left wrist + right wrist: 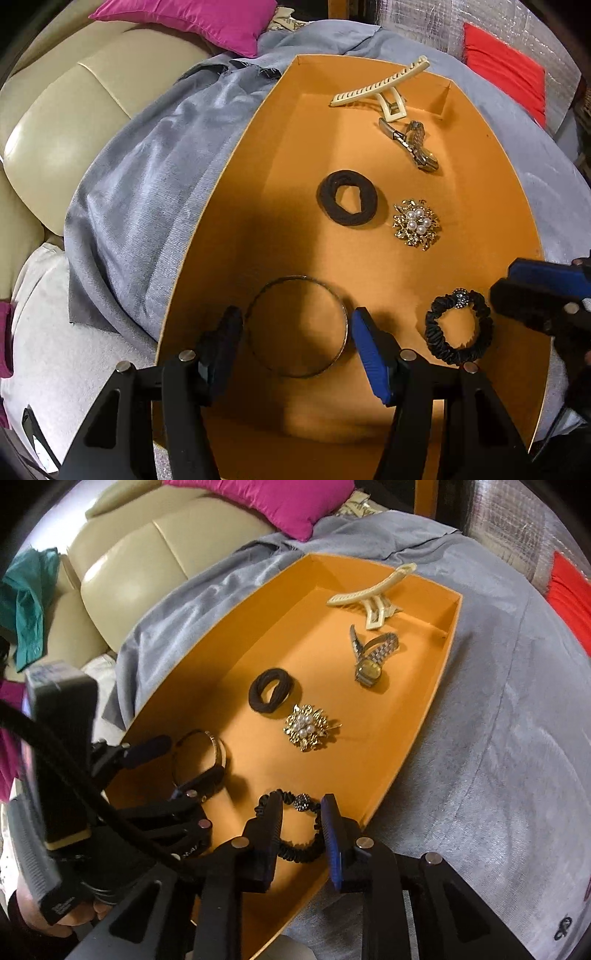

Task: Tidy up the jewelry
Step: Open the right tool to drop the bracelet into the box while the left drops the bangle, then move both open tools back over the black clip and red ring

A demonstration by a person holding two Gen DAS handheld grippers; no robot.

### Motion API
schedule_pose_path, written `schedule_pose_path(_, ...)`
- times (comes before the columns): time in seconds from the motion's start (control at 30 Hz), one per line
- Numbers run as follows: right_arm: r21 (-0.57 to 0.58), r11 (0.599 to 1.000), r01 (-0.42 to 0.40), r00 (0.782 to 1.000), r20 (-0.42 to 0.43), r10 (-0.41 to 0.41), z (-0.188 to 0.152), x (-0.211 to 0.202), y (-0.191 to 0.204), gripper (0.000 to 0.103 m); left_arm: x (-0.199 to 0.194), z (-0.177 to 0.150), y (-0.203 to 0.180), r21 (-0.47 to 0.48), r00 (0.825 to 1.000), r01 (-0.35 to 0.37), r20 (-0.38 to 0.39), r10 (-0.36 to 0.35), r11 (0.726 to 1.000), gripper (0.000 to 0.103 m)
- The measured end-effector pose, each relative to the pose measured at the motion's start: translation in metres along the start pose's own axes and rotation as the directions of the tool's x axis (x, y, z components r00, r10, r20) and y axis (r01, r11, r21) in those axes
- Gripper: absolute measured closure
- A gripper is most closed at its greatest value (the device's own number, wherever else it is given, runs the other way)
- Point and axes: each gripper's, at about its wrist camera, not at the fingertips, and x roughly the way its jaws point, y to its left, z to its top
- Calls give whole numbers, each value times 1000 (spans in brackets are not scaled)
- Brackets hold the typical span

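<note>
Orange tray (207,258) on grey cloth (147,166), all pieces laid out inside.

Left gripper (297,328): jaws wide, straddling metal bangle (295,371), not pinching it.

Right gripper (301,812): jaws part-open around black satin scrunchie (295,854); contact with it unclear.

Ahead of both, going farther: black hair tie (347,203), pearl brooch (415,223), wristwatch (371,655), cream claw clip (380,86) at far end.

Step, my read: placing or grabbing near-row items. Next: close on the bangle's rim, or lift clear without dragging it.
</note>
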Motion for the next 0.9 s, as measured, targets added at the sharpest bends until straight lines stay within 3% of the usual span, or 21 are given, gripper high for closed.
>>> schedule_pose_path(0.3, 110, 992, -66, 991, 123, 53, -14, -36, -34, 78, -6, 0, -5, 1, 1000, -6, 31, 6, 1000, 41)
schedule_pose_path(0.4, 177, 978, -112, 979, 187, 78, -26, -55, -58, 78, -15, 2, -10, 0, 997, -15, 82, 15, 1000, 41)
schedule_pose_path(0.6, 328, 940, -99, 966, 258, 12, -68, -88, -124, 78, -41, 7, -21, -26, 976, -16, 215, 21, 1000, 40)
schedule_pose_path(0.73, 461, 881, -104, 956, 290, -39, -105, -104, -184, 78, -57, 7, -45, 5, 956, -10, 292, 8, 1000, 40)
schedule_pose_path(0.9, 659, 734, -165, 925, 361, -116, -165, -138, -269, 79, -83, 1, -112, 150, 920, 8, 387, -66, 989, 39)
